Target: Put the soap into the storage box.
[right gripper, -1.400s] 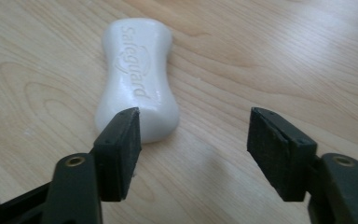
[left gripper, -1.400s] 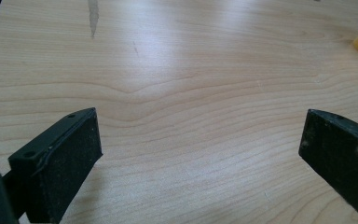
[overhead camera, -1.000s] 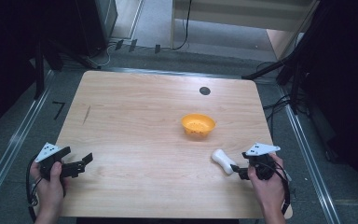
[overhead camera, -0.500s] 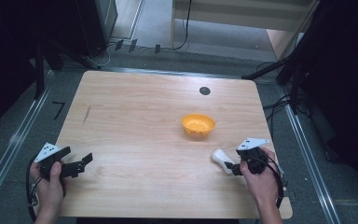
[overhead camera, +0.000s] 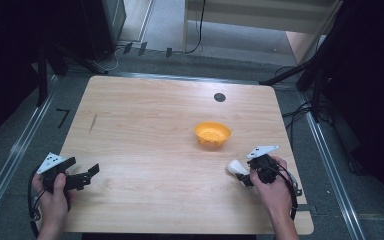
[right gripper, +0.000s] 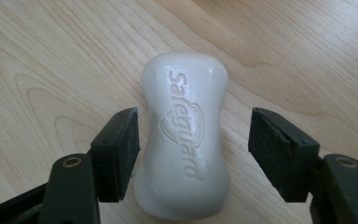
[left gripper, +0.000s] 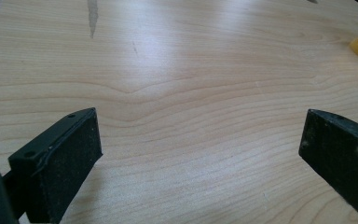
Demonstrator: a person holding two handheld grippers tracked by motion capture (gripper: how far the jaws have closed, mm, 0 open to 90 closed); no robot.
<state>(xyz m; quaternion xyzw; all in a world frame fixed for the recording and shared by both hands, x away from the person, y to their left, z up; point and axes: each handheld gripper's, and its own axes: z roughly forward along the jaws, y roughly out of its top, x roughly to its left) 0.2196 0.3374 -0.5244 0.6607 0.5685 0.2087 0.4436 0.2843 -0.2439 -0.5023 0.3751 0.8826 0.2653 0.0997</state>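
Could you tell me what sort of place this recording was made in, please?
Probably a lab or studio set up for recording handling demos: a bare wooden table on a grey floor, cables trailing beside it, and dark stands around.

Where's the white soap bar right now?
High view: white soap bar lies on the wooden table, near right, between the open right gripper jaws, below the orange bowl.

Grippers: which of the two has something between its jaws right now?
The right gripper: its open jaws sit either side of the white soap bar, one close against it, the other apart. The left gripper has bare table between its jaws.
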